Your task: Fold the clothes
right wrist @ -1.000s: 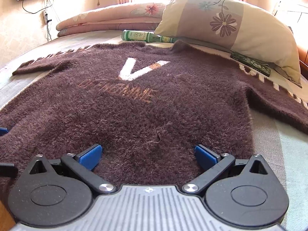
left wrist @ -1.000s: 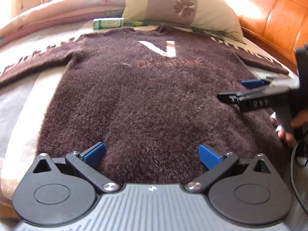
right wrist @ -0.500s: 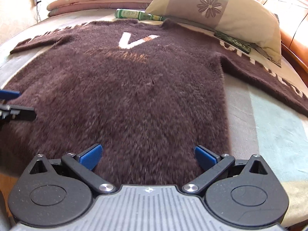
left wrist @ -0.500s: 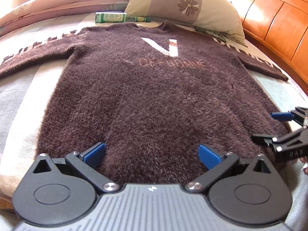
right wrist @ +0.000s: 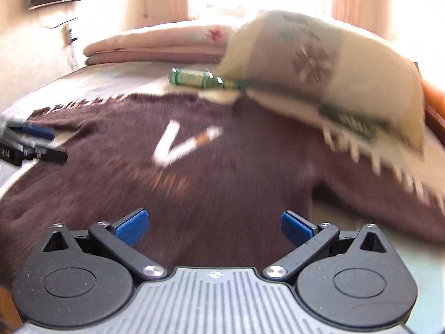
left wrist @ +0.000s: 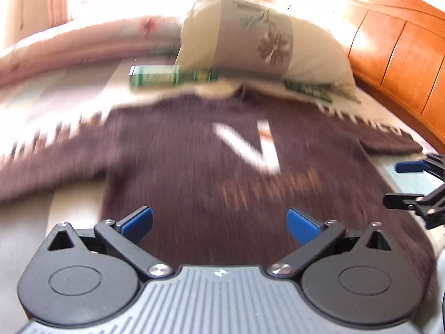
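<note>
— Where does the garment lie?

— The fuzzy dark-brown knitted sweater with a white V on its chest (left wrist: 211, 167) is spread flat, face up, on the bed's pale striped cover (left wrist: 69, 211), both sleeves out to the sides. Its collar points away from both cameras, toward the floral cream pillow (left wrist: 264, 44) and the green glass bottle (right wrist: 200, 79); its long axis, hem to collar, runs straight ahead of each tool.

— And the grippers?

— The left gripper (left wrist: 219, 221) hovers over the left part of the body, fingers spread wide, nothing between them. The right gripper (right wrist: 214, 225) is just as wide apart and empty, over the right part (both views are smeared, so whether the pads touch the wool I cannot tell).

— Which is nearer what?

— Each is nearer its own sleeve: the left sleeve (left wrist: 55, 164) stretches off leftward, the right sleeve (right wrist: 389, 192) runs out under the pillow's edge.

— Is it folded?

— No fold shows anywhere.
</note>
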`<state>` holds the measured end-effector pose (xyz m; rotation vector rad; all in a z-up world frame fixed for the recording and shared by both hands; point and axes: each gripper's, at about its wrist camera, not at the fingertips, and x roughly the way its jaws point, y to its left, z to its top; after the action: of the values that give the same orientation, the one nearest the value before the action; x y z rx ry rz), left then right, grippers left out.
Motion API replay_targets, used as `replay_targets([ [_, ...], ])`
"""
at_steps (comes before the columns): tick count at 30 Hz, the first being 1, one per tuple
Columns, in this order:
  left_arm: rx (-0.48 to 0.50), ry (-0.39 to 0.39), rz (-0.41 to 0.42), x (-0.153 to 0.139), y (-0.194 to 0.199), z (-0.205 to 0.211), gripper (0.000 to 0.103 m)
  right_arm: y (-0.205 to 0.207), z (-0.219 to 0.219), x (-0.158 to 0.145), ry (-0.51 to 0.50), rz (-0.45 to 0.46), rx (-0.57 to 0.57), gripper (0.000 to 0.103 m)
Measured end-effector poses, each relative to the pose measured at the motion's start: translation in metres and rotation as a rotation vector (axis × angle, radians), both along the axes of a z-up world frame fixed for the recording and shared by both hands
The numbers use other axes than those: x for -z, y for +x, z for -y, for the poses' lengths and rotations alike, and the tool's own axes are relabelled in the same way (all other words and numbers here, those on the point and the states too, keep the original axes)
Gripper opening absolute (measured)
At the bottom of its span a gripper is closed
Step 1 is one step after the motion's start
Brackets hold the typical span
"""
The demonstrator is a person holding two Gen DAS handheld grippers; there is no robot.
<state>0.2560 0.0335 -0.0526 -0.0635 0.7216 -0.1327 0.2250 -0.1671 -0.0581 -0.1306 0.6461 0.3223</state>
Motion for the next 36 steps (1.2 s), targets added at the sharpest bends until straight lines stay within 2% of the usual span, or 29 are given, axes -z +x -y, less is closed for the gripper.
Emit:
replay_targets([
  [4, 0.049, 0.013, 0.043, -0.009, 0.061, -0.013, 0.102, 0.077, -0.003, 0.003, -0.002, 0.040, 0.006, 0.103],
  [8, 0.046, 0.019, 0.000, 0.018, 0.116, -0.031, 0.102, 0.145, -0.003, 0.025, 0.053, -0.023, 0.088, 0.103],
  [10, 0.039, -0.015, -0.060, 0.040, 0.131, -0.040, 0.102, 0.162, -0.005, 0.041, 0.052, -0.079, 0.121, 0.103],
  [11, 0.020, -0.035, -0.101, 0.052, 0.135, -0.045, 0.102, 0.160, -0.004, 0.045, 0.049, -0.077, 0.120, 0.103],
  [14, 0.045, -0.021, -0.058, 0.063, 0.125, -0.048, 0.102, 0.155, -0.003, 0.057, 0.040, -0.070, 0.117, 0.103],
  [18, 0.020, 0.009, -0.106, 0.053, 0.110, -0.040, 0.102, 0.136, -0.003, 0.049, 0.017, -0.106, 0.133, 0.103],
  [22, 0.017, 0.079, -0.115, 0.049, 0.068, -0.024, 0.102, 0.089, -0.020, 0.048, -0.076, -0.098, 0.146, 0.103],
  [26, -0.043, 0.086, -0.086, 0.051, 0.008, -0.018, 0.102, 0.031, -0.016, 0.053, -0.030, -0.104, 0.198, 0.103],
  [31, -0.066, 0.109, -0.080, 0.052, -0.047, -0.009, 0.102, -0.036, -0.008, 0.055, 0.016, -0.105, 0.236, 0.103],
  [33, -0.073, 0.121, -0.081, 0.052, -0.067, -0.004, 0.102, -0.056, -0.008, 0.053, -0.006, -0.111, 0.226, 0.103],
  [36, -0.074, 0.099, -0.101, 0.049, -0.087, -0.003, 0.102, -0.075, -0.007, 0.049, -0.035, -0.143, 0.190, 0.103],
])
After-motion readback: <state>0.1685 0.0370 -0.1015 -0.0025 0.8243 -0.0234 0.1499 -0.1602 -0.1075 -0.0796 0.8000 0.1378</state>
